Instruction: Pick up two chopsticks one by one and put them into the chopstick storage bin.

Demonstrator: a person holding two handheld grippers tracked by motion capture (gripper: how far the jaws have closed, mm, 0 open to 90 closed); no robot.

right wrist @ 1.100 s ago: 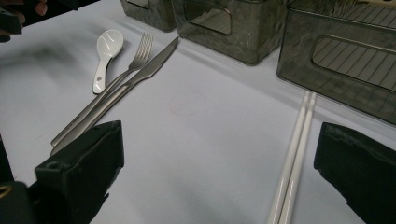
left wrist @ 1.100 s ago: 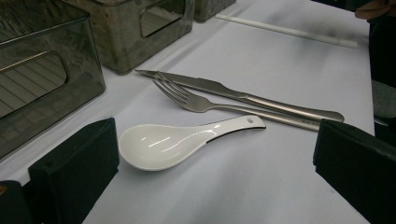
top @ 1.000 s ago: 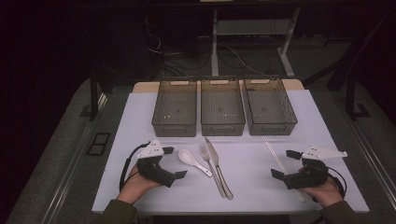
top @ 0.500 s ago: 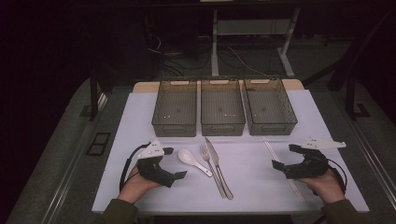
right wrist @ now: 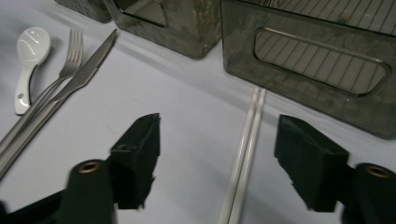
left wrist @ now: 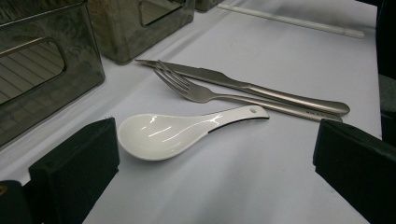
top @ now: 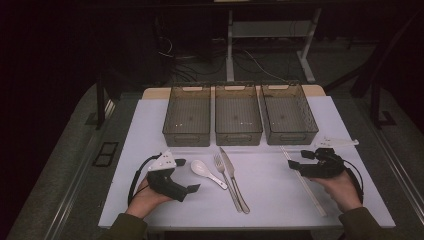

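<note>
Your right tongs (right wrist: pixel 217 158) stood wide astride the chopsticks (right wrist: pixel 245 154) at lower centre; your left tongs (left wrist: pixel 210 172) gaped wide, low in frame below the white spoon (left wrist: pixel 177 133) on the worktop (left wrist: pixel 280 60).

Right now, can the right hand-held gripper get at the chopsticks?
Probably yes. The right hand-held gripper is open, with the chopsticks lying between its jaws on the table, and nothing is in the way.

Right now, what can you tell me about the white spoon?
The white spoon looks like glossy ceramic, a soup spoon with a deep oval bowl and a short flat handle with a small hole near its end. It lies bowl-up on the white table cover, left of the fork and in front of the bins. The left gripper has its jaws open, either side of it, not touching.
</note>
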